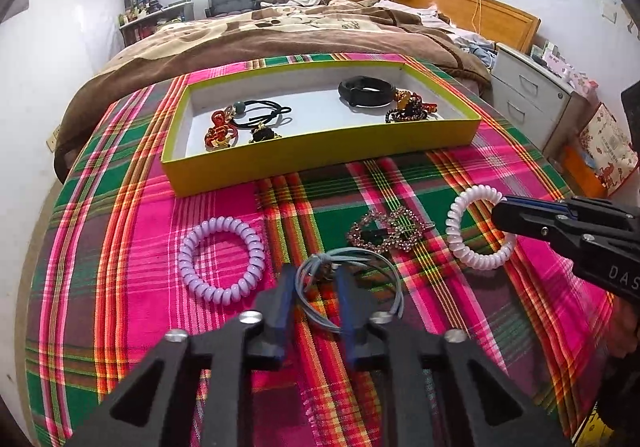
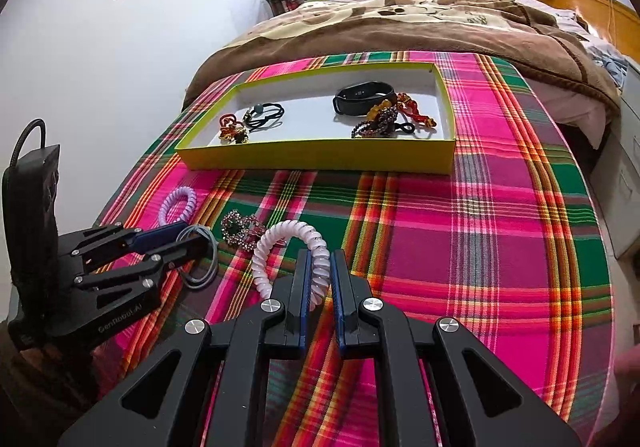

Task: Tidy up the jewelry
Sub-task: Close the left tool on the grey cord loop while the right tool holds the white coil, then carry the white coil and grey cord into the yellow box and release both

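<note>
A yellow-green tray (image 1: 320, 151) (image 2: 320, 157) on the plaid cloth holds a black band (image 1: 366, 91), hair ties and beaded pieces. On the cloth lie a lilac coil tie (image 1: 222, 261) (image 2: 178, 203), a rhinestone clip (image 1: 386, 231) (image 2: 242, 229), a grey elastic tie (image 1: 348, 287) (image 2: 200, 259) and a white coil tie (image 1: 478, 227) (image 2: 294, 259). My left gripper (image 1: 314, 279) (image 2: 192, 237) is open with its fingers either side of the grey tie's knot. My right gripper (image 2: 320, 271) (image 1: 498, 213) is closed on the white coil tie's near side.
The plaid cloth (image 2: 460, 247) covers a round table beside a bed with a brown blanket (image 1: 280, 31). A grey drawer cabinet (image 1: 532, 95) and boxes stand at the right. A white wall runs along the left.
</note>
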`<state>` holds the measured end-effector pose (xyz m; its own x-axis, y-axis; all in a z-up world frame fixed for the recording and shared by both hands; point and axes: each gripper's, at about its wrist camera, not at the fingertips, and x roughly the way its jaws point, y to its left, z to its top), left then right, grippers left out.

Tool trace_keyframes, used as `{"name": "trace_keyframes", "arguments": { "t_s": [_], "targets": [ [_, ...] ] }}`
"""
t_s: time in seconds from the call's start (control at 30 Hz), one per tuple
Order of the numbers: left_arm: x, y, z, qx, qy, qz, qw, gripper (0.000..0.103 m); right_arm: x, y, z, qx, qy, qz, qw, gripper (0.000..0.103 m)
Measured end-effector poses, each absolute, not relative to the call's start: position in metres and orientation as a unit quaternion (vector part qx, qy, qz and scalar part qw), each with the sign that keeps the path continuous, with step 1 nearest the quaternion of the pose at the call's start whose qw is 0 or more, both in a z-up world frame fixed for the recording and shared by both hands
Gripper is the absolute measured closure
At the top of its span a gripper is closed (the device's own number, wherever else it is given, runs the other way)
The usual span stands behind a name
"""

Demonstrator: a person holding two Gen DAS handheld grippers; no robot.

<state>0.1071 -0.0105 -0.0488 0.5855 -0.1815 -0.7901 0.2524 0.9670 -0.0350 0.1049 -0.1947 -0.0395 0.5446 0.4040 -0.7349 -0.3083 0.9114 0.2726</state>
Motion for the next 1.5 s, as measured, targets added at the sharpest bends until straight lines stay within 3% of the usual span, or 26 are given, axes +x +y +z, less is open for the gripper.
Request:
{"name": "trace_keyframes", "arguments": {
  "t_s": [0.2,0.83,1.5],
  "targets": [
    [0.107,-0.003,-0.048,0.024,0.441,-0.118,0.890,0.098,0.105,-0.196,-0.041,0.059,0.433,0.204,0.876,0.093],
    [0.110,0.017,-0.018,-0.030,0.416,-0.109,0.902,0.099,0.106,-0.196,-0.019,0.069,0.410,0.196,0.888,0.093],
    [0.202,0.045,0.007,-0.070,0.399,-0.097,0.909,0.099,0.190,-0.180,-0.003,0.063,0.407,0.160,0.897,0.093]
  ]
}}
